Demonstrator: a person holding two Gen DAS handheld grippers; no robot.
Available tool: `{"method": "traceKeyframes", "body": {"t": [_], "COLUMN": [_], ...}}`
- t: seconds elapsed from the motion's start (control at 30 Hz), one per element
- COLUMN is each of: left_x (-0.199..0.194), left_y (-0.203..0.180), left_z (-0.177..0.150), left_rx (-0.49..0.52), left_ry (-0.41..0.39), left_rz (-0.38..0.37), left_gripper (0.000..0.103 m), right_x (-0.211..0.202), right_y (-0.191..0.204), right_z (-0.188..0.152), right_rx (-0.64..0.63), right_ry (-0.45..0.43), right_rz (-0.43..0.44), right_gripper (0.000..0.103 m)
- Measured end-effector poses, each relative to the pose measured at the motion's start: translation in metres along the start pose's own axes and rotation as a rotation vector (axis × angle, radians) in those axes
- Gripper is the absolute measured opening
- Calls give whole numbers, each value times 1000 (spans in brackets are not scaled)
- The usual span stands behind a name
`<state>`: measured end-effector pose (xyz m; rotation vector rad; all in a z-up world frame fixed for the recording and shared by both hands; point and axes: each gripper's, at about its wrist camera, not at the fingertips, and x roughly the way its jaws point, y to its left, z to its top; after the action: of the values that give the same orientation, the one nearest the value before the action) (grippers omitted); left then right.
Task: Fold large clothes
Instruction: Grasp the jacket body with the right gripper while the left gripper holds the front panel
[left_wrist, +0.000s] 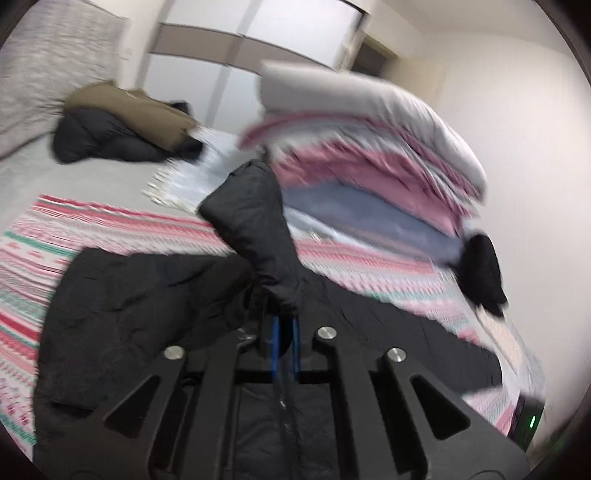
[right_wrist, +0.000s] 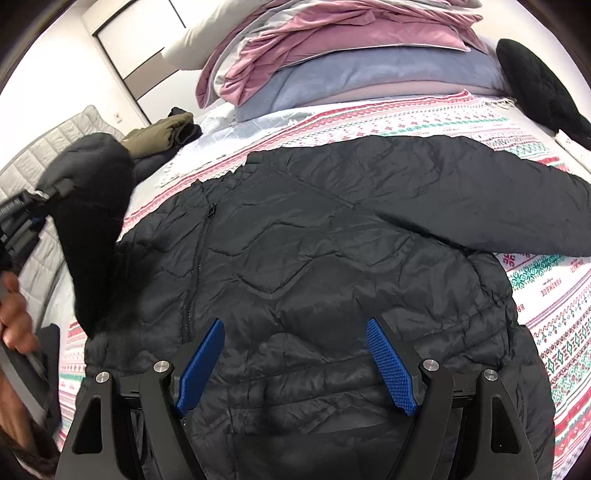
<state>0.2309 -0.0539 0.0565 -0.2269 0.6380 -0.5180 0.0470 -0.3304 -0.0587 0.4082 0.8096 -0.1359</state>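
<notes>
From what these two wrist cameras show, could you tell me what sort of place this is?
Most likely a bedroom: the black puffer jacket lies on a bed with a patterned blanket, a stack of folded bedding sits behind it, and a padded grey headboard stands at one end.

Motion blurs the bedding pile (left_wrist: 369, 147); jacket (right_wrist: 314, 258) hem cut off.

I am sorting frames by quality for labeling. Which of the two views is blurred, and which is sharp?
Left wrist view: strong motion blur, smearing the patterned blanket and the bedding pile; the left gripper, shut on the black jacket's sleeve, stays fairly crisp. Right wrist view: sharp, the black jacket quilting clear between the open right gripper fingers; only fisheye bending at edges.
</notes>
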Motion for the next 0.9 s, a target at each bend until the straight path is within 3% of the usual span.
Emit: {"method": "traceKeyframes", "body": {"t": [0.03,0.07,0.13,0.27,0.33,0.47,0.57,0.7,0.77,0.8,0.9], "left_x": [6,7,-1,-30,-39,-57,-68,-70,-65,-63,-66], "left_y": [-4,-7,-5,31,62,143,189,210,215,215,209], "left_z": [-8,-15,-23,-25,-25,-32,-44,-56,-54,-53,-52], "left_rx": [43,80,131,156,106,-68,-186,-268,-287,-292,-276], "left_ry": [49,87,81,36,26,7,7,-34,-5,-7,-42], "left_rz": [-36,-58,-69,-50,-4,157,227,226,195,185,169], "left_gripper": [26,51,69,71,71,70,61,59,50,48,47], "right_x": [0,0,-1,0,1,6,7,27,51,69,111], "right_y": [-1,-2,-3,-4,-5,-3,6,31,48,59,79], "right_z": [0,0,-1,-1,-1,0,7,30,44,52,63], "right_rx": [5,8,10,11,15,29,46,119,117,106,38], "right_ry": [0,0,-3,-2,-1,2,-9,-2,9,12,32], "right_rz": [2,6,8,13,23,52,115,243,240,193,68], "right_gripper": [81,81,81,81,81,81,81,80,79,77,46]}}
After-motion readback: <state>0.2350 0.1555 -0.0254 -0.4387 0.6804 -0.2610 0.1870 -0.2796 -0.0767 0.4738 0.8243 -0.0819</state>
